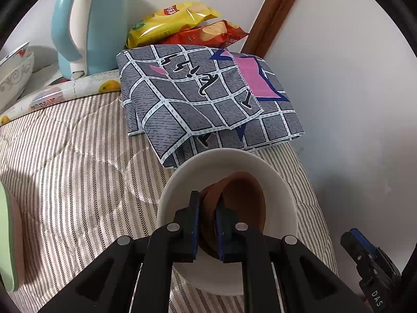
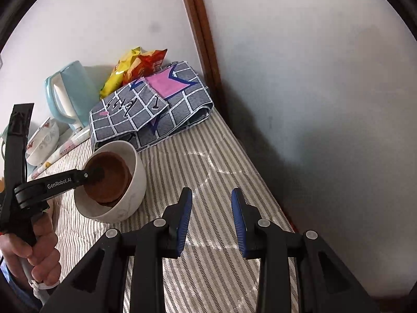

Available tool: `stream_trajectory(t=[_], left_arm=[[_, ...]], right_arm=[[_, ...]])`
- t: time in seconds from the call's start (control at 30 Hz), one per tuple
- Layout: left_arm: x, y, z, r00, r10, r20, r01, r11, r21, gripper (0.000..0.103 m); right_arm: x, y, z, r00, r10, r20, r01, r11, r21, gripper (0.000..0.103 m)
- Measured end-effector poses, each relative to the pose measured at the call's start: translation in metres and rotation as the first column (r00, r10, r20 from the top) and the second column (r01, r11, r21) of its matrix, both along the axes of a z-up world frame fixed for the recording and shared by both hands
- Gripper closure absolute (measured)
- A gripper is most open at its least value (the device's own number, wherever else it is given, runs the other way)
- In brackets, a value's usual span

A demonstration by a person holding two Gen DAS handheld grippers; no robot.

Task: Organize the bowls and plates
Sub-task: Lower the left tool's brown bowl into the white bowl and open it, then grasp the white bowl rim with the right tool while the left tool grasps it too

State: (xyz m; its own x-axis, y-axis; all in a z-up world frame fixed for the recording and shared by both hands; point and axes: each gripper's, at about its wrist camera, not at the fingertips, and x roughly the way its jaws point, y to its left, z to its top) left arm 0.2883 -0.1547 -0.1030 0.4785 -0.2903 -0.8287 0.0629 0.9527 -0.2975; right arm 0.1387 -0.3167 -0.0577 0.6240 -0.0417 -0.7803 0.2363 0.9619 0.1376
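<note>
A white bowl (image 1: 229,172) stands on the striped cloth, and a small brown bowl (image 1: 247,198) sits inside it. My left gripper (image 1: 208,203) is shut on the near rim of the brown bowl, fingers reaching down into the white bowl. The right wrist view shows the same white bowl (image 2: 133,182), the brown bowl (image 2: 109,180) and the left gripper (image 2: 95,174) in it. My right gripper (image 2: 211,203) is open and empty over the cloth, to the right of the white bowl. A patterned white bowl (image 1: 13,78) stands at the far left, also in the right wrist view (image 2: 44,140).
A folded grey checked cloth (image 1: 208,99) lies just behind the white bowl. Behind it are snack bags (image 1: 177,23) and a light blue kettle (image 1: 88,23). A green plate edge (image 1: 6,240) shows at the left. A white wall (image 2: 325,104) runs along the right.
</note>
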Motion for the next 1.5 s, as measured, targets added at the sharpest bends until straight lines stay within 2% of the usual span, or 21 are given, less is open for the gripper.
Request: stream_trajectory(t=[0.23, 0.4, 0.57, 0.77, 0.93, 1.03, 1.4, 1.5], left_arm=[[-0.001, 0.001, 0.0, 1.0, -0.018, -0.003, 0.018, 1.0, -0.011, 0.092], [-0.004, -0.002, 0.003, 0.999, -0.032, -0.008, 0.032, 0.999, 0.016, 0.082], [-0.01, 0.002, 0.011, 0.999, -0.036, 0.009, 0.036, 0.999, 0.008, 0.081], [-0.016, 0.016, 0.022, 0.999, -0.009, 0.041, 0.007, 0.999, 0.032, 0.08], [-0.016, 0.03, 0.031, 0.998, 0.016, 0.058, -0.017, 1.0, 0.016, 0.079], [-0.013, 0.031, 0.03, 0.999, 0.018, 0.048, -0.019, 0.999, 0.039, 0.078], [-0.008, 0.036, 0.008, 1.0, 0.01, -0.005, -0.01, 1.0, 0.029, 0.078], [-0.006, 0.032, 0.003, 1.0, -0.003, -0.017, 0.004, 0.999, 0.034, 0.078]], right_arm=[[0.003, 0.007, 0.0, 1.0, 0.014, -0.001, -0.014, 1.0, -0.003, 0.072], [0.003, 0.012, 0.001, 1.0, 0.023, 0.001, -0.023, 1.0, -0.003, 0.072], [0.004, 0.019, 0.004, 0.999, 0.04, 0.006, -0.04, 0.999, 0.002, 0.072], [0.012, 0.033, 0.01, 0.997, 0.071, 0.018, -0.071, 0.997, 0.005, 0.072], [0.027, 0.047, 0.011, 0.994, 0.104, 0.016, -0.104, 0.995, 0.009, 0.072], [0.034, 0.053, 0.008, 0.992, 0.122, 0.012, -0.122, 0.992, 0.014, 0.072], [0.06, 0.069, -0.021, 0.986, 0.153, -0.065, -0.152, 0.988, 0.017, 0.072], [0.063, 0.071, -0.027, 0.985, 0.146, -0.089, -0.146, 0.989, 0.006, 0.075]])
